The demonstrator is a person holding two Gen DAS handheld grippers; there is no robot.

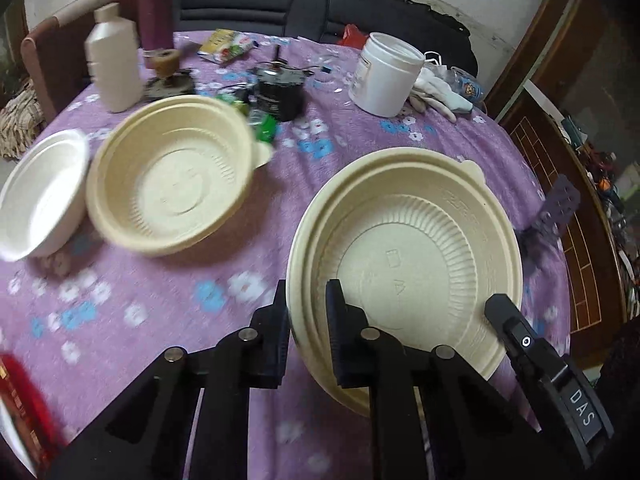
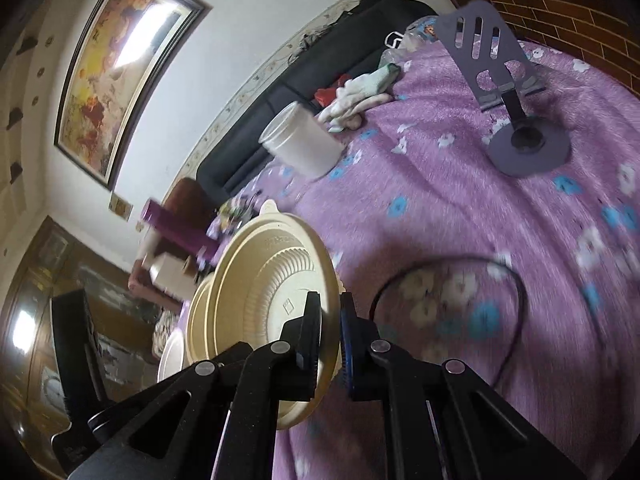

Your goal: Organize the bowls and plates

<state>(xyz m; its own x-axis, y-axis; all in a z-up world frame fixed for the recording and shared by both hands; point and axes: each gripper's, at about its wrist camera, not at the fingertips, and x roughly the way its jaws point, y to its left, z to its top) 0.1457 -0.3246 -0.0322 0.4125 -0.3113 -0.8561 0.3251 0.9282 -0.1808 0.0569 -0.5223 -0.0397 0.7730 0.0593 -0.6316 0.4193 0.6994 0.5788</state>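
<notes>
My left gripper [image 1: 307, 322] is shut on the near rim of a cream ribbed bowl [image 1: 412, 264] that sits nested in another cream bowl. My right gripper [image 2: 330, 328] is shut on the far rim of the same bowl [image 2: 276, 280], and one of its fingers [image 1: 504, 320] shows in the left wrist view. The bowl is tilted and held above the purple tablecloth [image 1: 160, 320]. A second cream bowl [image 1: 172, 176] and a white bowl [image 1: 40, 192] lie at the left.
A white tub [image 1: 384, 74], a beige bottle [image 1: 114, 60], a purple flask [image 1: 156, 8], a black motor [image 1: 280, 92], gloves [image 1: 440, 92] and snack packets crowd the back. A grey phone stand [image 2: 512, 112] and a black cable [image 2: 516, 280] lie to the right.
</notes>
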